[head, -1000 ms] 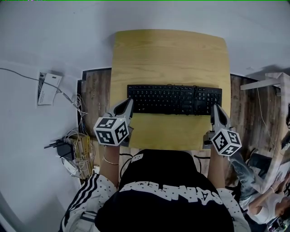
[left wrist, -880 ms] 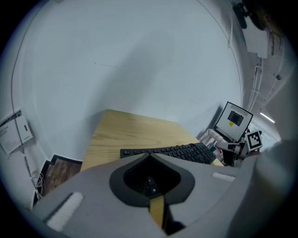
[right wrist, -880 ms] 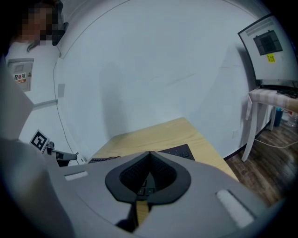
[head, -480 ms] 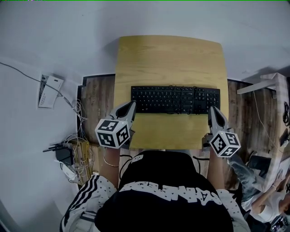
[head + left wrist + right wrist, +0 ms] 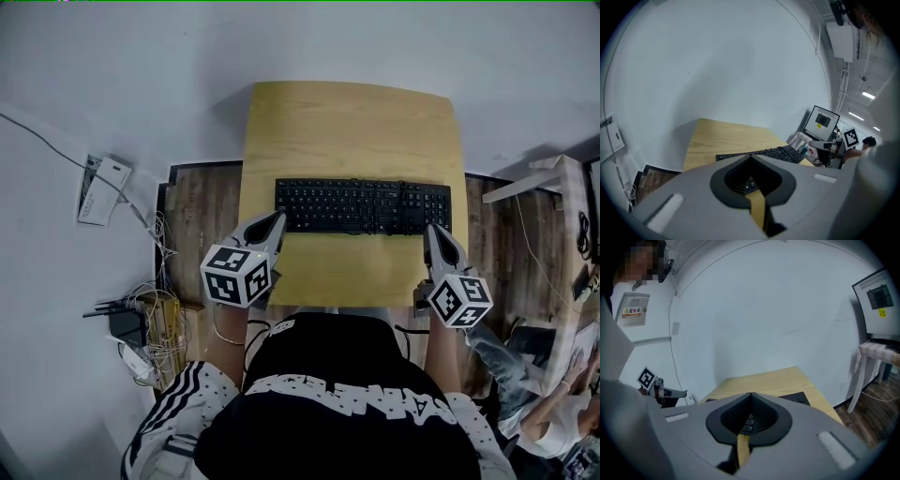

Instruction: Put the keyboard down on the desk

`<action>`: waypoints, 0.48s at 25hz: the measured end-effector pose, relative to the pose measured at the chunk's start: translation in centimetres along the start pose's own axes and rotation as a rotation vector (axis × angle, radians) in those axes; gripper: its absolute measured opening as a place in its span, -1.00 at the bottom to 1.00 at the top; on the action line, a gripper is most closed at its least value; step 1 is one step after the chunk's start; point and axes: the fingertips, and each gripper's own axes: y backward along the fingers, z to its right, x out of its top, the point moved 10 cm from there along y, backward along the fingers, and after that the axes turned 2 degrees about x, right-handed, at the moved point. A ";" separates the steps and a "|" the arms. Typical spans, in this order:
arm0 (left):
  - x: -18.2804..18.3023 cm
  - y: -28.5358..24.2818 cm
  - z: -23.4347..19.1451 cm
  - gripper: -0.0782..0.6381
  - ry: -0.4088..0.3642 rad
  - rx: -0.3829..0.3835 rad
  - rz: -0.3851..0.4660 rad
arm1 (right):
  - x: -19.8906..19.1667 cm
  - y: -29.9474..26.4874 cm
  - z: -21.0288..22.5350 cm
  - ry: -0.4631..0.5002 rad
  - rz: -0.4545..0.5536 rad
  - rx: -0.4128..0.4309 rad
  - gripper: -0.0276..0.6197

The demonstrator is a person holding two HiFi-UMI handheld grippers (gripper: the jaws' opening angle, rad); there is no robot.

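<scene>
Head view: keyboard (image 5: 364,206) lies flat on the tabletop (image 5: 352,122). Left hand-held gripper (image 5: 277,217) and right hand-held gripper (image 5: 431,229) have eased back slightly, now just beside its ends, jaws clenched on nothing. Placement looks done.

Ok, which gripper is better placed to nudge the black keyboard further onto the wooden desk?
Probably right: the right gripper, jaws shut, points at the near edge of the black keyboard, inside its right end. The left gripper, also shut, sits off its left corner.
</scene>
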 end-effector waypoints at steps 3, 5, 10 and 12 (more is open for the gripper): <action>-0.1 0.4 0.0 -0.78 0.000 -0.010 0.004 | -0.1 0.4 -0.5 -0.005 0.001 0.000 -0.88; -0.2 0.7 0.0 -0.78 -0.003 -0.014 0.007 | -0.1 0.7 -0.9 -0.002 0.000 0.002 -0.88; -0.3 1.3 -0.1 -0.78 -0.023 -0.024 0.005 | -0.5 1.3 -1.7 -0.013 0.000 0.006 -0.88; -0.3 1.5 0.0 -0.78 -0.035 -0.028 0.006 | -0.8 1.5 -2.1 -0.016 0.001 0.011 -0.88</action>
